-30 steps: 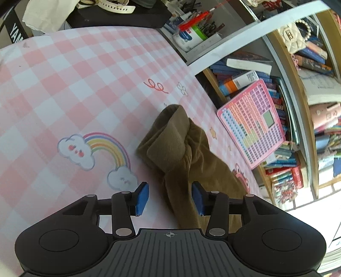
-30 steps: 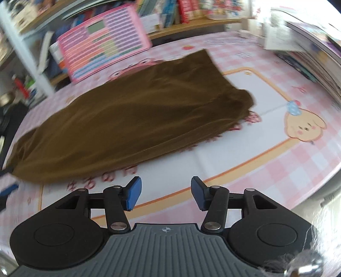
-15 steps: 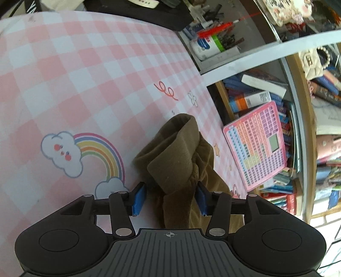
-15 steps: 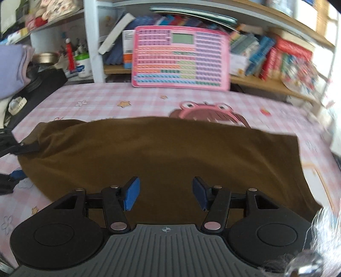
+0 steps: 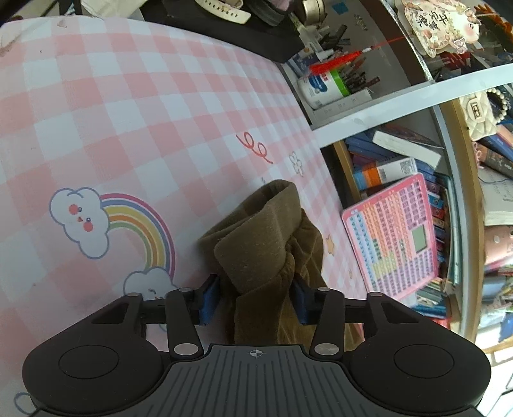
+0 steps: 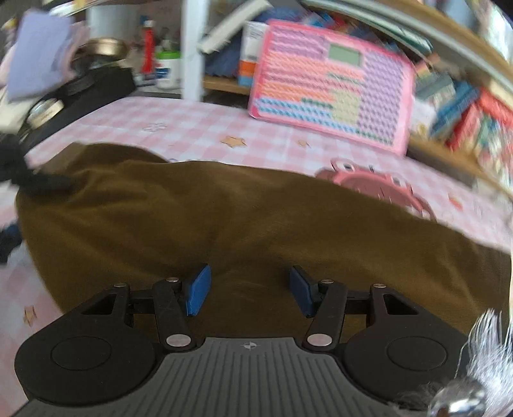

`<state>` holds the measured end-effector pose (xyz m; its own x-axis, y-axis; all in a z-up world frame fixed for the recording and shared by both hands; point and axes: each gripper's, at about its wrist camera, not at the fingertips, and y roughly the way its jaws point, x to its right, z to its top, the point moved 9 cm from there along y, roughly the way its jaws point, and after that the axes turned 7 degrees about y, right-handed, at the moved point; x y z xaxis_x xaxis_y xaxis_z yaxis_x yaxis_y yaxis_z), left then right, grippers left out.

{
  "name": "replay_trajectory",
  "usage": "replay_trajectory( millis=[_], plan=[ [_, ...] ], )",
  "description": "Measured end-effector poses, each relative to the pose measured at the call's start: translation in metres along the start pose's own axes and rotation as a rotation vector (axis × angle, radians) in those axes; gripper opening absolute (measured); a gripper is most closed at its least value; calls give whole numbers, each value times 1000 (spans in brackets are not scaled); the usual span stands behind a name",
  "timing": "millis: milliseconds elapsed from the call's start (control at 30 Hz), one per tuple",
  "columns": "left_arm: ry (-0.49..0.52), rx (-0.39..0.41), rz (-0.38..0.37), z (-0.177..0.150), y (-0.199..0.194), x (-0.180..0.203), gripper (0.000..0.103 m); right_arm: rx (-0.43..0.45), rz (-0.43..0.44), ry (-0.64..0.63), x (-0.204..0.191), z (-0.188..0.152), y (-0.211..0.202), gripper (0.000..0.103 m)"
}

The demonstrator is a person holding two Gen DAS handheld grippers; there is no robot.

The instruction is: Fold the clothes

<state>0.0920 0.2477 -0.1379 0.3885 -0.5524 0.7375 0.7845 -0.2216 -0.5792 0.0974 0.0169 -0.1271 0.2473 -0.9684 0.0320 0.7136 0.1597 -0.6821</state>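
A brown garment (image 6: 243, 218) lies stretched across the pink checked tablecloth (image 5: 128, 122). Its bunched, rolled end (image 5: 263, 237) sits between the blue pads of my left gripper (image 5: 255, 300). Those jaws are closing around the bunch, and the pads do not visibly squeeze it. My right gripper (image 6: 248, 293) hovers open low over the garment's near edge, with cloth under its fingers and none pinched between them. In the blurred right wrist view, a dark shape at the garment's left end (image 6: 19, 179) is the left gripper's finger.
A pink calculator-like toy pad (image 6: 330, 86) leans against bookshelves (image 5: 400, 160) behind the table. A black box with a watch (image 5: 224, 19) and pen pots (image 5: 323, 86) stand at the far left corner. A rainbow print (image 5: 121, 221) marks the cloth beside the left gripper.
The left gripper crept forward and rolled, so the bunched end now lies deeper between its pads. The right gripper swung left and dropped onto the garment's near edge.
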Motion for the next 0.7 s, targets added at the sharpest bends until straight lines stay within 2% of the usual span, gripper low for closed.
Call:
replay_trajectory(
  millis=[67, 133, 233, 267, 367, 433, 567, 700],
  plan=[
    [1, 9, 12, -1, 2, 1, 27, -5, 10, -25, -1, 8, 1, 50],
    [2, 14, 18, -1, 2, 2, 27, 54, 12, -12, 2, 28, -1, 50],
    [0, 16, 20, -1, 2, 2, 27, 98, -34, 0, 7, 57, 14, 51],
    [-1, 16, 18, -2, 1, 2, 28, 87, -55, 5, 10, 62, 23, 51],
    [3, 15, 15, -2, 1, 2, 30, -4, -60, 3, 12, 57, 54, 51],
    [4, 12, 14, -1, 1, 2, 31, 12, -57, -22, 10, 50, 59, 52],
    [-13, 11, -1, -1, 1, 0, 32, 19, -58, -14, 9, 43, 45, 52],
    [-36, 14, -2, -1, 2, 0, 32, -5, -15, -13, 0, 17, 7, 52]
  ],
)
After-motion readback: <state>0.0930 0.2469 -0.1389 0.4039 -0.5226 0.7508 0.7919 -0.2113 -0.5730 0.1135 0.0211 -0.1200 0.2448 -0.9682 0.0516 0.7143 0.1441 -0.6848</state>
